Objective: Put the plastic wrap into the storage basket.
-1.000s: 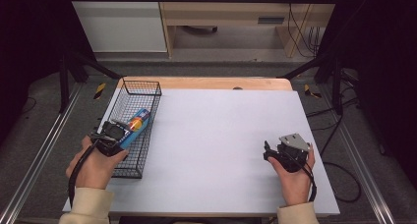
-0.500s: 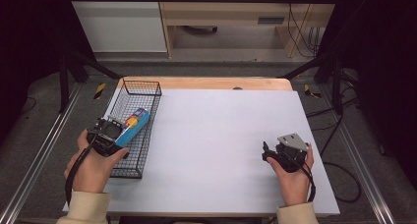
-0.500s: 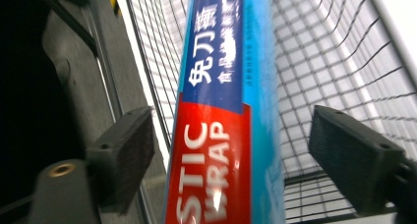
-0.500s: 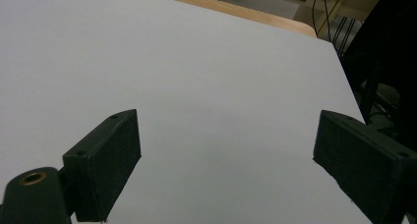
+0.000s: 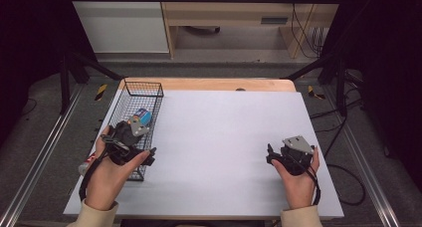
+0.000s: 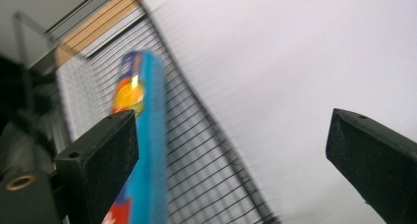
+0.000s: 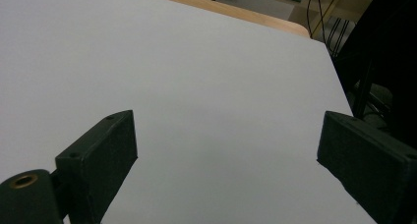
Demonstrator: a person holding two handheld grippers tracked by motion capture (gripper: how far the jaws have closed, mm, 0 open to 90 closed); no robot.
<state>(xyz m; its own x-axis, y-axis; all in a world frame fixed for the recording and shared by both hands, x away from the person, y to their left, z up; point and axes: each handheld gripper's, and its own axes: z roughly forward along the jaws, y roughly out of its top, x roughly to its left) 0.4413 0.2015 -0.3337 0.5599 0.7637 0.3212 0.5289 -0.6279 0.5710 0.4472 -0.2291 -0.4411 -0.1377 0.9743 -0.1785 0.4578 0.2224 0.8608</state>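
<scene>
A blue tube with an orange and red print (image 5: 141,118) lies in the black wire basket (image 5: 143,84) at the table's left edge. My left gripper (image 5: 130,137) hovers over the basket's near end. In the left gripper view the blue tube (image 6: 147,150) lies on the basket mesh (image 6: 206,160) behind the left jaw. The left gripper (image 6: 231,155) has just been opening its jaws, and nothing is between them. My right gripper (image 5: 270,155) rests low over the white tabletop at the near right, pointing left. In its own view the right gripper (image 7: 226,155) has also just been opening wider, with only bare table between its jaws.
The white tabletop (image 5: 224,132) has a wooden strip (image 5: 224,85) along its far edge. Metal floor rails (image 5: 45,152) run beside both sides of the table. Cables (image 5: 343,177) trail on the floor at the right, and a cabinet (image 5: 119,23) stands beyond the table.
The left gripper's jaws have opened and let go of the blue tube, which stays in the basket. The left hand has lifted and drawn back a little. The right hand has kept still.
</scene>
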